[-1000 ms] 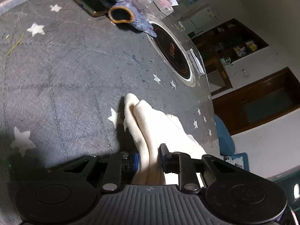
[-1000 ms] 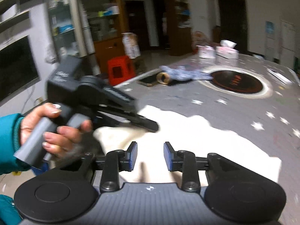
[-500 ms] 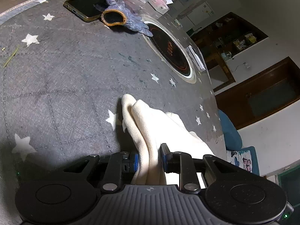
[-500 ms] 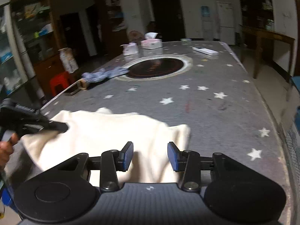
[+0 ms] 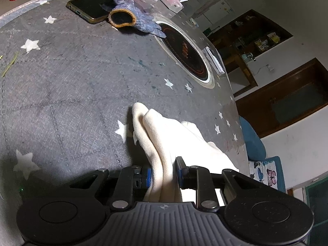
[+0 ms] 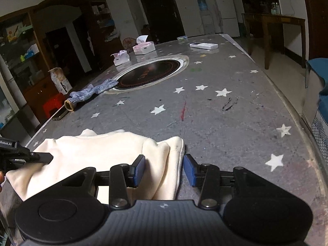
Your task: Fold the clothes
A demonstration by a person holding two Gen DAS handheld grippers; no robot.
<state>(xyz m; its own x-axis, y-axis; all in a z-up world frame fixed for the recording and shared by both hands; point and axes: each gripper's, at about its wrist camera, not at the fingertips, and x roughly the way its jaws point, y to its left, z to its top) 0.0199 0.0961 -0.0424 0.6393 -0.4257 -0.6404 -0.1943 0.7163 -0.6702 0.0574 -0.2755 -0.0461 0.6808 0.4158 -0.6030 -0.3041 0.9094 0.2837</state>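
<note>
Since earlier frame, my right claw (image 6: 164, 169) swung over cream garment (image 6: 98, 153), gaping around lower-centre edge; left claw (image 5: 163, 174) clenched on bunched cloth. Bite deep, catch all layers.

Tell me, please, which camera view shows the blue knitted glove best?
The left wrist view: the glove is large there, its orange-trimmed cuff open toward the camera, lying partly over the phone. In the right wrist view it is small and distant, stretched beside the round cooktop.

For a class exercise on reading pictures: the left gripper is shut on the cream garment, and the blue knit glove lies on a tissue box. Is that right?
One detail is wrong. The left gripper is shut on the cream garment, but the blue knit glove lies partly on a phone, not a tissue box, as the left wrist view shows.
</note>
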